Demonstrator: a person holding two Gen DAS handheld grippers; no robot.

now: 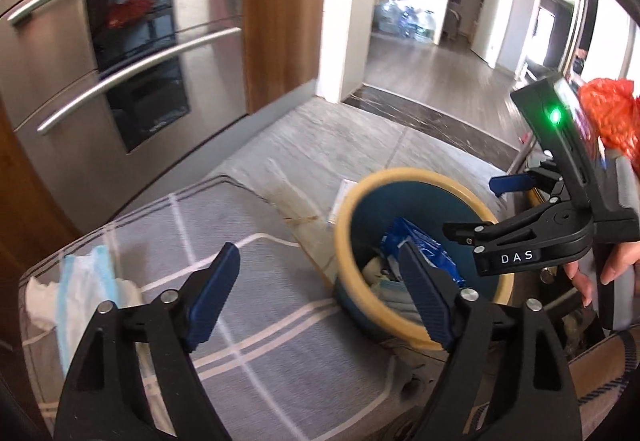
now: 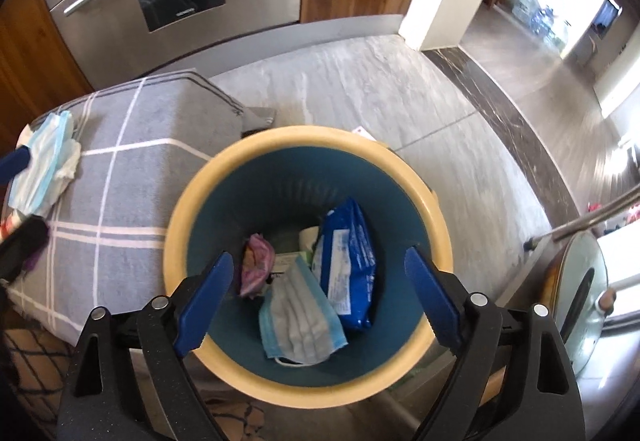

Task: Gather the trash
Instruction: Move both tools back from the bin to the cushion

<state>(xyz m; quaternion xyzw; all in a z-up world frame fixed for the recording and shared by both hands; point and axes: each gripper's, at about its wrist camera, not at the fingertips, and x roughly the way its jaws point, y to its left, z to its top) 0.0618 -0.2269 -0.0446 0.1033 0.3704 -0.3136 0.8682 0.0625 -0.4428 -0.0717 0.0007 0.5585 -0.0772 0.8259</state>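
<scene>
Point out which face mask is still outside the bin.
The face mask lying with white tissue on the grey checked cloth; the other mask already lies inside the bin.

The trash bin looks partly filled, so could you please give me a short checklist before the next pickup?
1. Left gripper empty, jaws open: ok.
2. Right gripper empty, jaws open over the bin: ok.
3. Face mask and blue packet lie inside the bin: ok.
4. Mask and tissue pile on the checked cloth not yet collected: not ok.
5. Paper scrap on the floor behind the bin: not ok.
</scene>
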